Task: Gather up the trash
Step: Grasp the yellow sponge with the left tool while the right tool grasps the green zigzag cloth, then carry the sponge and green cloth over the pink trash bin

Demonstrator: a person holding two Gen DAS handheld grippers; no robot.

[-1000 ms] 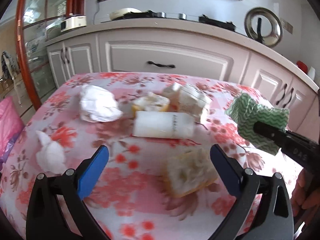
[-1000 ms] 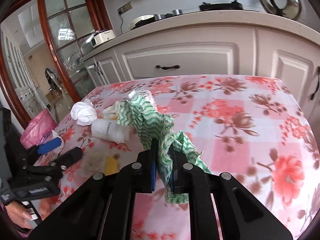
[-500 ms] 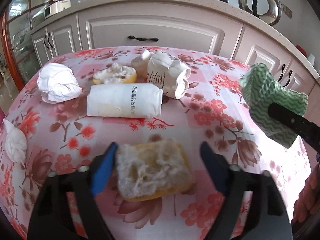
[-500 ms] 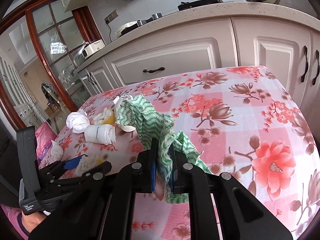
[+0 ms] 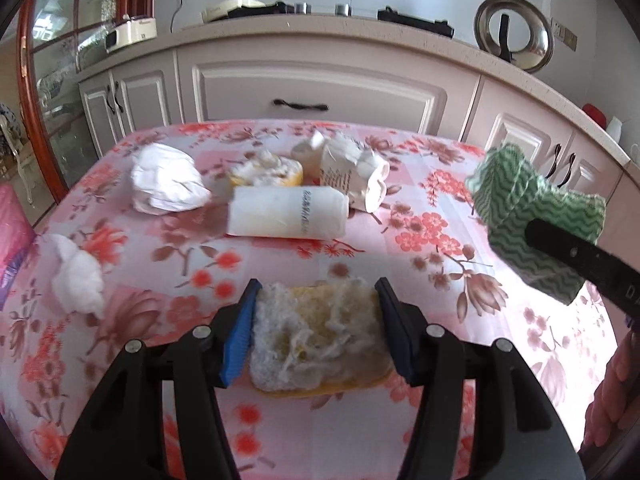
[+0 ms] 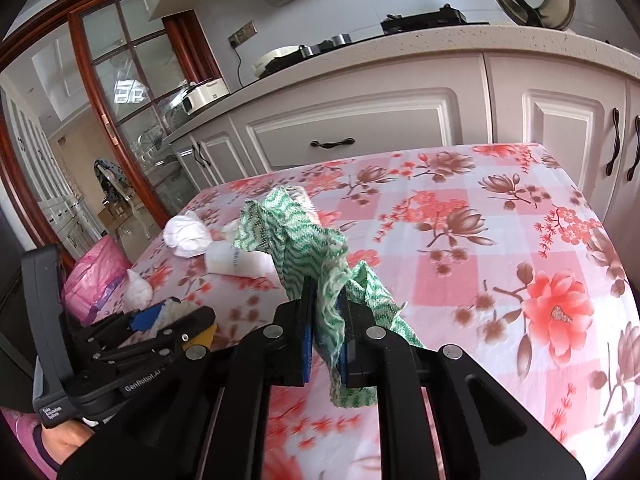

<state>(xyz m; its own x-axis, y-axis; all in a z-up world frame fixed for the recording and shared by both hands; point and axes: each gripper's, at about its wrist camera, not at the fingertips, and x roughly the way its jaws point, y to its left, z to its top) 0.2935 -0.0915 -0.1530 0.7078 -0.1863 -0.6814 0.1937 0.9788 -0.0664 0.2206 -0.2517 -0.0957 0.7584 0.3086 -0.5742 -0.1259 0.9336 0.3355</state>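
Note:
My left gripper (image 5: 318, 334) is shut on a worn yellow sponge (image 5: 320, 340) with a frayed white top, low over the floral tablecloth (image 5: 400, 208). My right gripper (image 6: 326, 334) is shut on a green wavy-patterned cloth (image 6: 308, 248) and holds it above the table; the cloth also shows in the left wrist view (image 5: 528, 216) at the right. More trash lies beyond the sponge: a white tube (image 5: 286, 212), a crumpled paper carton (image 5: 352, 168), a second yellow sponge (image 5: 266, 168), a white paper ball (image 5: 164, 184) and a small white wad (image 5: 78, 276).
A pink plastic bag (image 6: 94, 276) sits off the table's left edge. White kitchen cabinets (image 5: 316, 88) with a counter stand behind the table. A wood-framed glass door (image 6: 120, 120) is at the left.
My left gripper moved forward over the worn sponge and closed its fingers onto it. My right gripper kept hold of the green cloth and shifted slightly.

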